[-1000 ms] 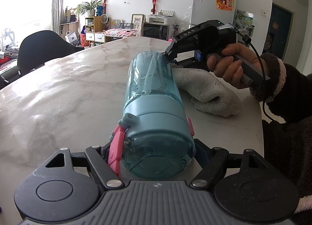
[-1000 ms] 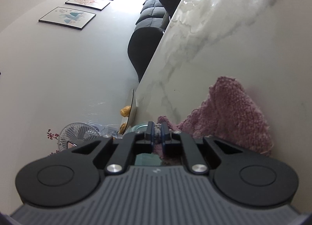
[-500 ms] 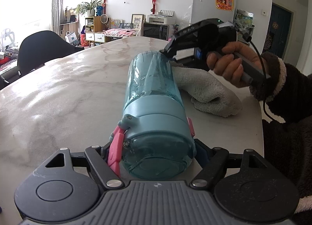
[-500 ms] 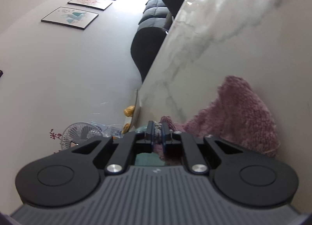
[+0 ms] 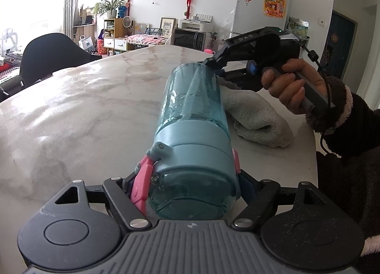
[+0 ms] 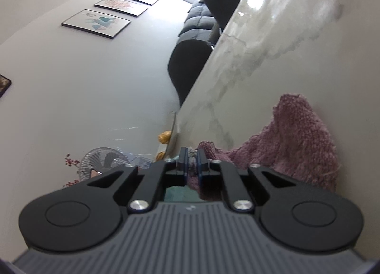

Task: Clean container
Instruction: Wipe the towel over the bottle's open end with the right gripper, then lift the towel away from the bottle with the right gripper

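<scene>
- My left gripper (image 5: 192,186) has the teal bottle (image 5: 193,141) between its fingers at the lid end; jaws are opening right now, and I can't tell if the pads still press on it.
- Bottle lies on its side on the marble table (image 5: 83,108), lid with pink latch (image 5: 142,179) toward my left camera, clear base pointing away.
- My right gripper (image 6: 192,162) is clamped shut on a fold of the cloth (image 6: 296,136); a strip of it shows pinched between the fingers.
- In the left view the right gripper's tip sits at the far end of the bottle, on its right side, touching or just beside the rim; contact isn't clear.
- Rest of the cloth is bunched on the table just right of the bottle, against its side.
- The person's right hand (image 5: 287,84) wraps the right gripper's handle, dark fuzzy sleeve (image 5: 337,112) behind it.
</scene>
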`<action>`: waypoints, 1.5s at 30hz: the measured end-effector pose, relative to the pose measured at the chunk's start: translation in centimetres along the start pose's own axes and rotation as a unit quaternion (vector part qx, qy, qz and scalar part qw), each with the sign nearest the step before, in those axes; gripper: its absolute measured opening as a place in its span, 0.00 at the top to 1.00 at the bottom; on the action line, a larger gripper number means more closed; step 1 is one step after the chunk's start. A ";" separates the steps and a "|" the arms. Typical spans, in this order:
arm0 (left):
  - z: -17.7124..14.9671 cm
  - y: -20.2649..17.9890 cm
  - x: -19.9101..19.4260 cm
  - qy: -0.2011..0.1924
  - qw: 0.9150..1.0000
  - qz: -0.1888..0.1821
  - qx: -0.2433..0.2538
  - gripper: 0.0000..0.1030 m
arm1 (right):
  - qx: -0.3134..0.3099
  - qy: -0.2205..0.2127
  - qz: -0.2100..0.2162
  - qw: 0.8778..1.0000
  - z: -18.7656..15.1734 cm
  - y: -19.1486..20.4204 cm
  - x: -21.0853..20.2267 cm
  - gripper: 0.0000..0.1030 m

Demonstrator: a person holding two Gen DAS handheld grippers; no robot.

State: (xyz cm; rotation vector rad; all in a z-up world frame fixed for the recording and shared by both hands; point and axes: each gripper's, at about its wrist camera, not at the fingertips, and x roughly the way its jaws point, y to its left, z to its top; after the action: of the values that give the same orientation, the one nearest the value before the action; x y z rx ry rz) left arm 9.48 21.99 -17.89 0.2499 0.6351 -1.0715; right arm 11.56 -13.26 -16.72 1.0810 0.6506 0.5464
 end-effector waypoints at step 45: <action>-0.3 -0.4 -4.2 -0.086 0.986 0.030 -0.137 0.25 | -0.401 0.003 -0.073 0.913 -5.8 8.9 -0.8 0.43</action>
State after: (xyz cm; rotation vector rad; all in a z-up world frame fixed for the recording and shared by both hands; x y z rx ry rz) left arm 7.68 25.03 -15.64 -0.0623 0.6069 -0.9233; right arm 6.02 -6.89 -10.22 0.2517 0.4342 0.6062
